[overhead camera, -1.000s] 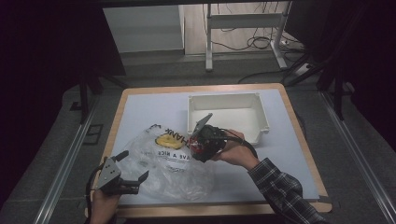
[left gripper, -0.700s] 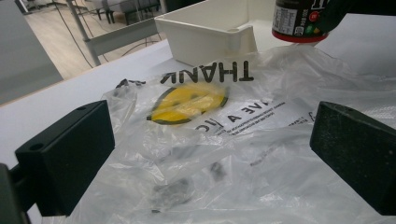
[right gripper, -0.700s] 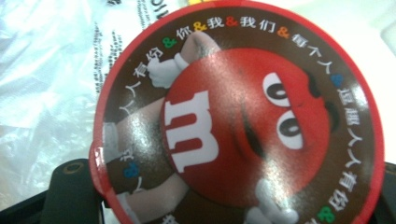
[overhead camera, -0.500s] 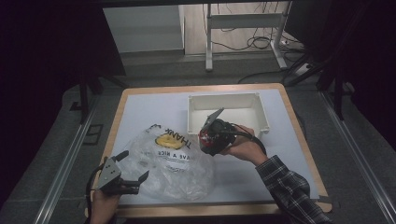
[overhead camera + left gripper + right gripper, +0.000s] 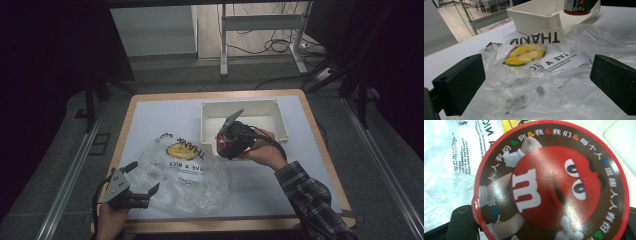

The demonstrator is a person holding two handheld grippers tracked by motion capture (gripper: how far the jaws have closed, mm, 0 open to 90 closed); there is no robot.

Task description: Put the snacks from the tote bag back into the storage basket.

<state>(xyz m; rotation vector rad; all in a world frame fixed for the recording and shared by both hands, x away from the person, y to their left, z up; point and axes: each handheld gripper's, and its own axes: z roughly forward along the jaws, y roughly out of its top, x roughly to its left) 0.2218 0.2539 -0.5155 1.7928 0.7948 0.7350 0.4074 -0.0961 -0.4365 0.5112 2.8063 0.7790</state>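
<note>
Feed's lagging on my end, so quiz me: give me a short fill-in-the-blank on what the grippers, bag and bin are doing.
1. The right gripper holds a round red-lidded candy tub above the white plastic ____.
2. The left gripper has its jaws ____.
3. The clear plastic bag shows a ____ smiley face.

Missing words: bin; open; yellow

The clear plastic bag (image 5: 554,62) carries black print reading "THANK" upside down at 12 o'clock of its yellow smiley face (image 5: 525,53), with "HAVE A NICE" partly legible below. The round lid of the candy tub (image 5: 551,182) shows a white "m" on a red character, ringed by Chinese characters.
</note>
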